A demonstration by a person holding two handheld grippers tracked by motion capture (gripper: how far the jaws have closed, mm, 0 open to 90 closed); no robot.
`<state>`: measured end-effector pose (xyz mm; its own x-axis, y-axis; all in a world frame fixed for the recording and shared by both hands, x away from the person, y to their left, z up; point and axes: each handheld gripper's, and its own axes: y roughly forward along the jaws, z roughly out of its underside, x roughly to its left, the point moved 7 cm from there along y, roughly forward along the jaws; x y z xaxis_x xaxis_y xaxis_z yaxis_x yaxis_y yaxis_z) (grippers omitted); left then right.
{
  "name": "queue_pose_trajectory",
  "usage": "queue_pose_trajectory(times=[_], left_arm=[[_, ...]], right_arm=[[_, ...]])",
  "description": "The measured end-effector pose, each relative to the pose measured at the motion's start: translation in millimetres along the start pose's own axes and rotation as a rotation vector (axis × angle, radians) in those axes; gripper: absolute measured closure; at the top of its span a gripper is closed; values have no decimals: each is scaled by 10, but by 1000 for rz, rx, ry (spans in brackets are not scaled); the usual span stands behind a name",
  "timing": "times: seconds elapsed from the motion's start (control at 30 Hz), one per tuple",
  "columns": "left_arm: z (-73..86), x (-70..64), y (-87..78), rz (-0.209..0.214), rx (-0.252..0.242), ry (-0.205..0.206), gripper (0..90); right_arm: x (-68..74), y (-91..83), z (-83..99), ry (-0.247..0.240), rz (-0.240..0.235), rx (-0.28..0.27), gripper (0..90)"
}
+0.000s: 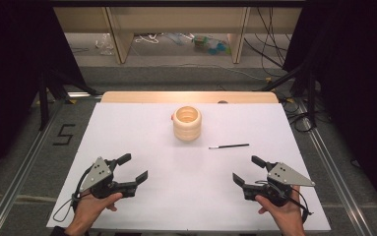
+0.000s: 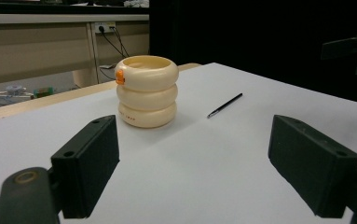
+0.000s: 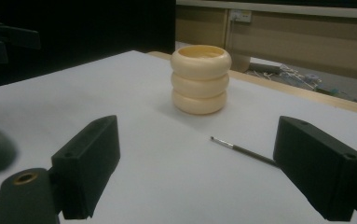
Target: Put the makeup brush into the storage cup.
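Two hand-held grippers rest low over a white table (image 1: 141, 206), each with its jaws spread wide and nothing between them. Largest on the sheet after the grippers is a cream holder (image 1: 187, 123), built like three stacked rings, standing upright toward the far middle with its mouth open; a small orange tab (image 2: 120, 77) clings to its upper ring. The left gripper (image 1: 131, 167) sits at the near left, the right gripper (image 1: 247, 169) at the near right, both well apart from the holder. Smallest is a thin black brush (image 1: 229, 146), lying flat to the right of the holder and nearer the right gripper, touched by neither.
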<state>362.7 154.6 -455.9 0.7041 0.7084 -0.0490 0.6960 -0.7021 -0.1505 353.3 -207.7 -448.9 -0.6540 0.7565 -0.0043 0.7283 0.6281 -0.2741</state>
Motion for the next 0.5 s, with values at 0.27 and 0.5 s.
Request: queue_pose_trajectory(times=[0.27, 0.5], left_arm=[[-1, 0, 3, 3, 1, 7, 163], [6, -5, 7, 2, 5, -1, 163]], right_arm=[[16, -2, 2, 8, -12, 5, 155], [29, 16, 0, -2, -16, 8, 155]])
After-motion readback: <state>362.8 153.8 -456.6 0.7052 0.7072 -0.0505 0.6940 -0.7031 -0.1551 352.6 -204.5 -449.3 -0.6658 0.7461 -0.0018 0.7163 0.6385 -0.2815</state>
